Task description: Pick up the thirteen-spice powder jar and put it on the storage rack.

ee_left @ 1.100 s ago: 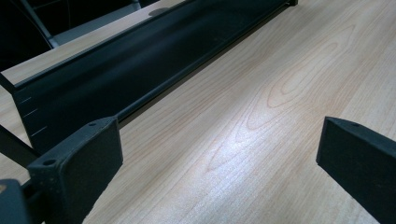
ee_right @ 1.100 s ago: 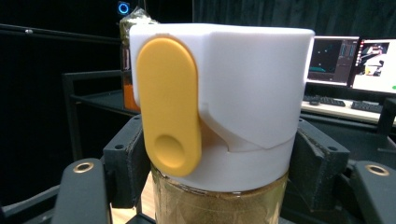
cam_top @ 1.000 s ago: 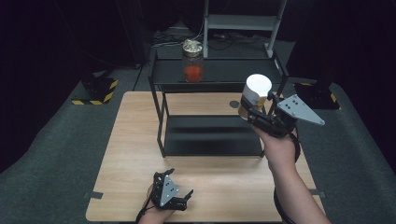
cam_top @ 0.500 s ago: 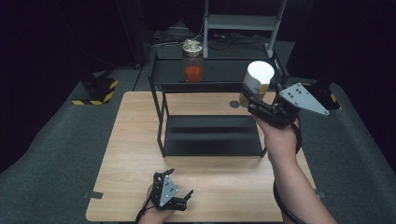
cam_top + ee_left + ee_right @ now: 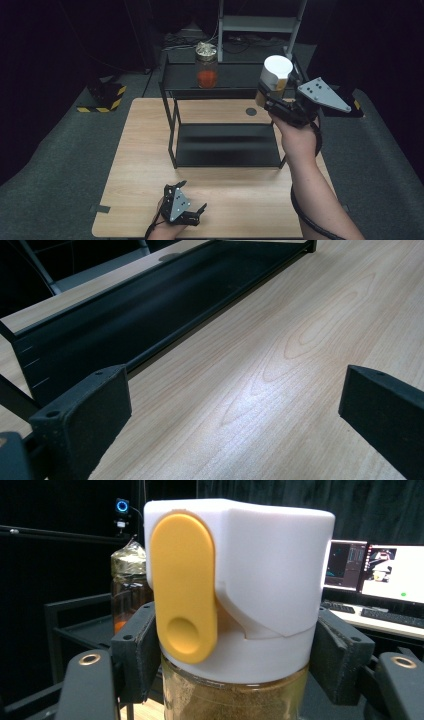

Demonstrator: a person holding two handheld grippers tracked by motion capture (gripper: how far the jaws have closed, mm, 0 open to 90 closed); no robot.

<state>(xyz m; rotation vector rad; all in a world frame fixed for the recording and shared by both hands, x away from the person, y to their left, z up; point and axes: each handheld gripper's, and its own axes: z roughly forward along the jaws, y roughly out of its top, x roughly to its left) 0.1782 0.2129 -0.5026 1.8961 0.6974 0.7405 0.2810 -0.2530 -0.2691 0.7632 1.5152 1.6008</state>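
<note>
While your right fingers [image 5: 267, 95] pinch the jar [image 5: 272, 80] upright for shelving, your left fingers [image 5: 192, 212] rest spread, empty.

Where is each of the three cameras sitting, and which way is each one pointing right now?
High view: above the person's side, facing forward and down on the table and black shelf rack; both forearms and grippers show.
Left gripper view: low over the table, looking along its open jaws toward the rack's lower shelf.
Right gripper view: on the right gripper, facing roughly level at the white-capped spice jar it clamps.
Shared: high and right gripper views both show that jar and the red-filled jar.
</note>
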